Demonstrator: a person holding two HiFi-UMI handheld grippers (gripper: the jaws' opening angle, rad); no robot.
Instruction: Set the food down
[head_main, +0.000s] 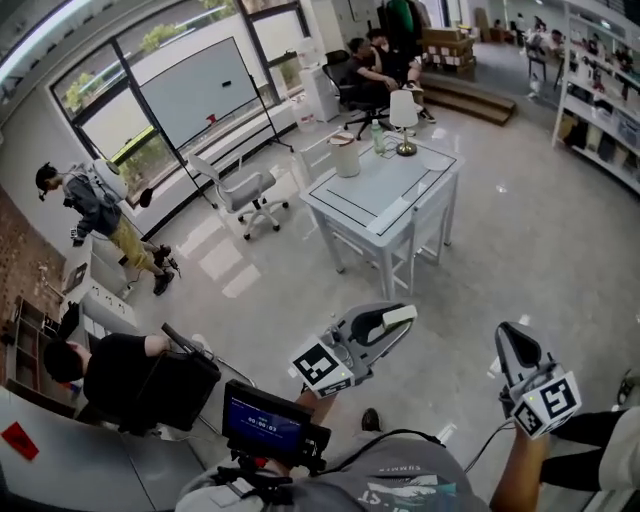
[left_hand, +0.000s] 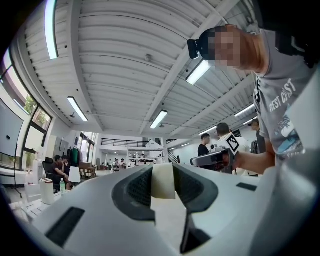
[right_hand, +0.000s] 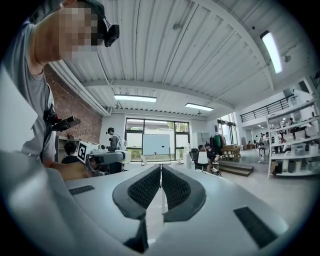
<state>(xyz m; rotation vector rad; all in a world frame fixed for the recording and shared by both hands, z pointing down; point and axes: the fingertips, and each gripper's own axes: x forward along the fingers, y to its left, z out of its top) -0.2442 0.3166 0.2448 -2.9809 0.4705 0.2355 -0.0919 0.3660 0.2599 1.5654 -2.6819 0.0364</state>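
The food is a pale cream block (head_main: 400, 315), clamped between the jaws of my left gripper (head_main: 392, 324), which is held level over the floor. In the left gripper view the block (left_hand: 162, 181) stands upright between the dark pads (left_hand: 140, 187), so my left gripper (left_hand: 163, 192) is shut on it. My right gripper (head_main: 507, 334) hovers to the right of it. Seen in its own view, my right gripper (right_hand: 161, 184) has its jaws pressed together with nothing between them. Ahead stands the white table (head_main: 400, 195).
On the table are a lamp (head_main: 403, 110), a white bin (head_main: 344, 155) and a bottle (head_main: 378, 137). A grey office chair (head_main: 245, 195) stands to its left. People sit beyond the table and at desks on the left (head_main: 120, 365). Shelving (head_main: 600, 100) lines the right wall.
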